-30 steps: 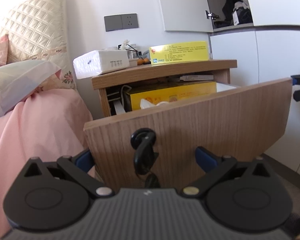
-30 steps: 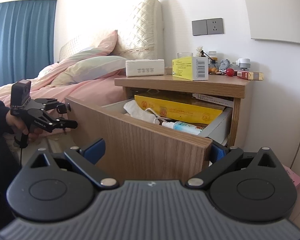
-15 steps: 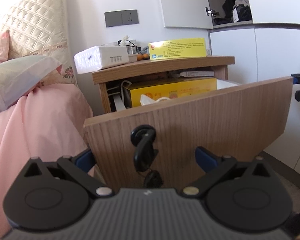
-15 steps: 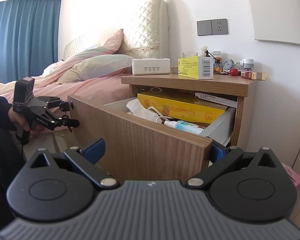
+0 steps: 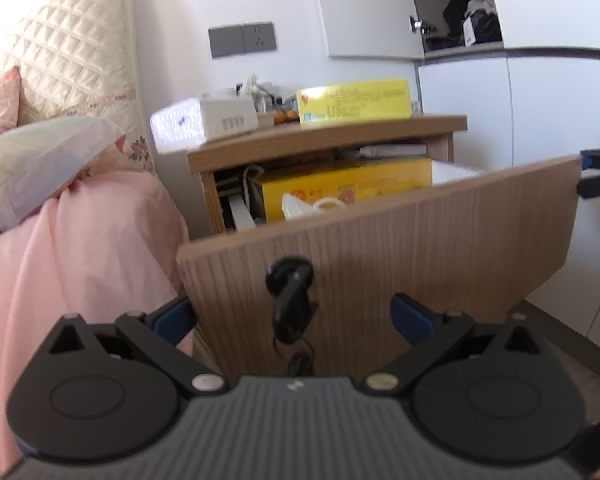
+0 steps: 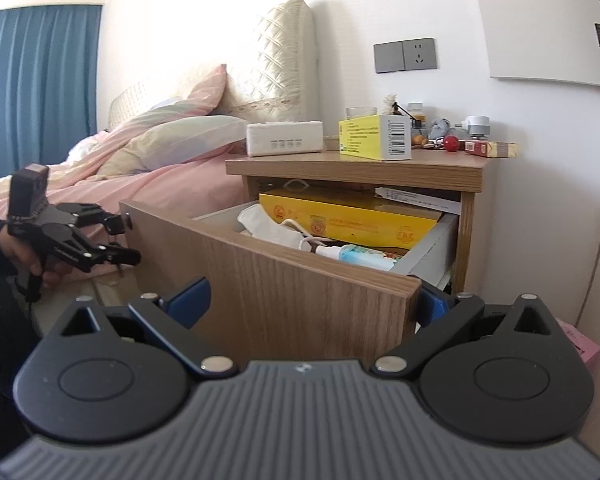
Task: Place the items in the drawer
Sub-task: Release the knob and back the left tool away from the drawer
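Note:
The nightstand drawer (image 5: 440, 248) stands pulled out, its wooden front (image 6: 300, 276) close before both cameras. Inside lie a long yellow box (image 6: 352, 220), a white cloth (image 6: 264, 222), a white cable and a small blue-labelled bottle (image 6: 356, 257). My left gripper (image 5: 292, 314) is open, its fingers spread on either side of the black handle (image 5: 290, 276) without touching it. My right gripper (image 6: 310, 300) is open and empty at the drawer front's right corner, with the right finger (image 6: 432, 306) past the panel's edge. A hand holds the left gripper (image 6: 130, 238) in the right wrist view.
On the nightstand top (image 6: 440, 166) stand a white tissue box (image 6: 286, 138), a yellow carton (image 6: 374, 136), a red ball (image 6: 451, 143), a red pack (image 6: 490, 148) and small bottles. A bed with pink bedding (image 5: 80, 240) is left of the drawer. White wardrobe doors (image 5: 540, 112) rise on the right.
Both views have only wobbled slightly. The drawer stays pulled out about as far, and both grippers stay open and empty.

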Tool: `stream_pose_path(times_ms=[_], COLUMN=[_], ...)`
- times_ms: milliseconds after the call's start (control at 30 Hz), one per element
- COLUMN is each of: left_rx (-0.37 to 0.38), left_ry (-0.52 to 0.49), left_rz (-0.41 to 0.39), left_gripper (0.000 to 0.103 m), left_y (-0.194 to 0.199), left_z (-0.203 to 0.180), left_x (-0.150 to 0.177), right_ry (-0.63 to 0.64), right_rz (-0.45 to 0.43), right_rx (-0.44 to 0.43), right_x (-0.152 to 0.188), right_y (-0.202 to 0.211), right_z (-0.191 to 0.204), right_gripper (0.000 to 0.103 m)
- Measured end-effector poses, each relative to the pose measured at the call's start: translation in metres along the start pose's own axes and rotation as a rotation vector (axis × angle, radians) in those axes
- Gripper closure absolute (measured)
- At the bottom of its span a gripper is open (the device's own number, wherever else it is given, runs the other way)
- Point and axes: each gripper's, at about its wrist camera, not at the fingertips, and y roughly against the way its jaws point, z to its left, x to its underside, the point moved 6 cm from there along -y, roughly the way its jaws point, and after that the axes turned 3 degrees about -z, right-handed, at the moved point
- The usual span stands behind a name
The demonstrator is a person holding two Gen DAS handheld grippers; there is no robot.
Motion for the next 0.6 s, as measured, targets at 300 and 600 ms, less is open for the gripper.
stream_pose_path(times_ms=[300,600], left_rx=[-0.055,-0.113], left_ry=[0.052,0.140], left_rz=[-0.095,-0.185], left_gripper=[0.000,0.000], left_y=[0.024,0.034], left_z=[0.009,0.005], left_x=[-0.026,-0.076], right_ry=[0.000,-0.079], right_rz=[-0.101,-0.217], right_rx=[0.051,0.089], right_x=[-0.020,-0.051], right_y=[0.016,0.031], right_z=[0.005,0.014], right_gripper=[0.000,0.000])
